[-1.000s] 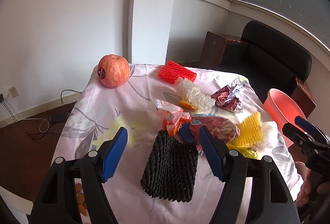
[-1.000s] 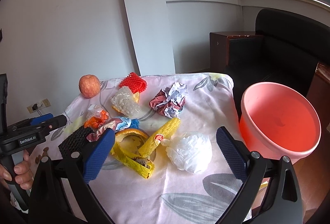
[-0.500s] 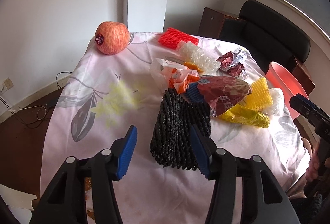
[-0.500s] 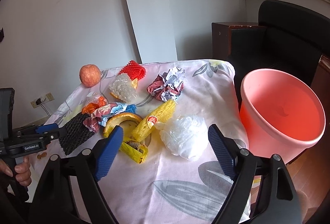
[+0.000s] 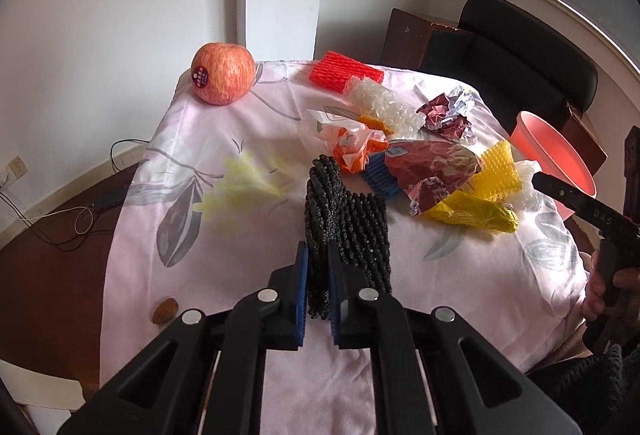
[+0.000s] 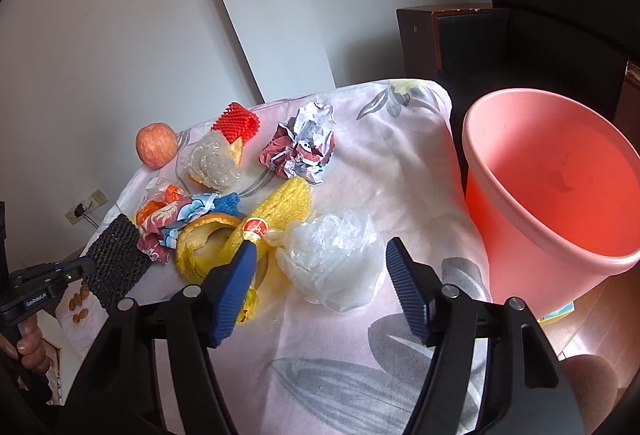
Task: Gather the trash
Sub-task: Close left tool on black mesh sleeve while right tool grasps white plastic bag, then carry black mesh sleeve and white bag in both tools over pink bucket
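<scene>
My left gripper [image 5: 318,283] is clenched on the near edge of the black foam net [image 5: 344,219], which stands squashed on the tabletop [image 5: 460,275], well apart from the pink bin [image 6: 552,187] at the far side. It looks feather-light and springy, so an edge pinch should do. My right gripper [image 6: 320,287] is spread wide around the white plastic bag [image 6: 336,267] beside the bin; soft and slippery, probably best grabbed mid-bulge.
</scene>
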Available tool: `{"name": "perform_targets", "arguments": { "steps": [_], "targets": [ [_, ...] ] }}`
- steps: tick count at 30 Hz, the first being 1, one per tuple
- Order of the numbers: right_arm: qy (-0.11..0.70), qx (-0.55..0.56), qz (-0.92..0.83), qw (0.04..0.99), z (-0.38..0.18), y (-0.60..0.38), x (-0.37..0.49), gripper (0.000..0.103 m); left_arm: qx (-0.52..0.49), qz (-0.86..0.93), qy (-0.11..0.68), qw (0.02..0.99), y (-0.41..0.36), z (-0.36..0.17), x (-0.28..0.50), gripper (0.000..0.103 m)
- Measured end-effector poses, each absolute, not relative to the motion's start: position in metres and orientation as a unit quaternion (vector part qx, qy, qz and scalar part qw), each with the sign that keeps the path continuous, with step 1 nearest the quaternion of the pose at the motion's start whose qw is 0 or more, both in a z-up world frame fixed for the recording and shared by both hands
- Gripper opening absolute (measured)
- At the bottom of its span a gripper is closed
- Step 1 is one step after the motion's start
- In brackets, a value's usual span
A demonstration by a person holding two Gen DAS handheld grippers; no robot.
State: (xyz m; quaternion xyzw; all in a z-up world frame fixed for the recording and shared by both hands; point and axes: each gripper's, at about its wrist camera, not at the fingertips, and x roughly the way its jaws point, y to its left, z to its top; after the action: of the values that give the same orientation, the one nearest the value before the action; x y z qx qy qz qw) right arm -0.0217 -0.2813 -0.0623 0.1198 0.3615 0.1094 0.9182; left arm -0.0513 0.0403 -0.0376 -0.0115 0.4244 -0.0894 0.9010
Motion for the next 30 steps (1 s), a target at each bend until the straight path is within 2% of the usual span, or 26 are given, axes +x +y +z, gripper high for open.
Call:
{"name": "perform_targets", "arguments": {
  "steps": [1, 6, 11, 20, 30],
  "targets": [
    [0.365, 0.123, 0.111, 0.916, -0.064, -0.282, -0.020, 0.062, -0.013, -0.089, 0.421, 0.903, 0.041, -0.034, -0.053, 0.008],
    [0.380, 0.143, 0.116, 0.907, -0.072, -0.288, -0.016, 0.037, -0.027, -0.087, 0.401, 0.911, 0.043, -0.014, -0.058, 0.008],
    [0.375, 0.151, 0.123, 0.906, -0.071, -0.294, -0.022, 0.025, -0.045, -0.096, 0.389, 0.915, 0.037, -0.002, -0.055, 0.008],
    [0.342, 0.161, 0.138, 0.916, -0.051, -0.300, -0.033, 0.023, -0.069, -0.129, 0.365, 0.919, 0.012, 0.018, -0.041, 0.008],
    [0.298, 0.176, 0.121, 0.930, -0.031, -0.325, -0.049, 0.023, -0.041, -0.194, 0.373, 0.906, -0.052, 0.018, -0.015, 0.008]
  ]
}}
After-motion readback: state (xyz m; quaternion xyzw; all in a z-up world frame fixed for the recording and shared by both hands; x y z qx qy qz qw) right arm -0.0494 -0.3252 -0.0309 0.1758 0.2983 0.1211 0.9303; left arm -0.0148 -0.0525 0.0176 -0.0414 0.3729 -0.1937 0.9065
